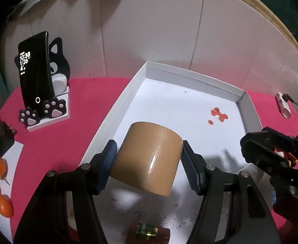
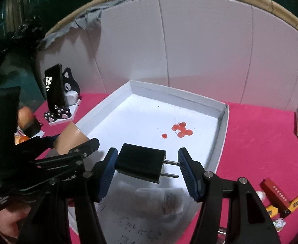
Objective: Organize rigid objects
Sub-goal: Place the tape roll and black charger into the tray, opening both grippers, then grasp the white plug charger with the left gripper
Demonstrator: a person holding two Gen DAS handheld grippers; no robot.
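Left gripper (image 1: 149, 162): jaws clamped on brown tape roll (image 1: 149, 158), frame centre, above white tray (image 1: 189, 71). Right gripper (image 2: 147, 164): jaws clamped on black charger (image 2: 140, 165). Step judged: delivery; next, lowering and release into tray.

The far half of the shallow white cardboard tray (image 2: 223, 122) lies open to me, its floor bare but for red stains (image 2: 180, 131). My left tongs (image 1: 149, 162), clamped on a brown tape roll (image 1: 149, 158), crowd the tray's near left beside my right tongs (image 2: 147, 164). A small dark-red cylinder (image 1: 148, 231) blocks the near edge, and a black phone on a cat-shaped stand (image 1: 37, 75) stands far left, off the tray.
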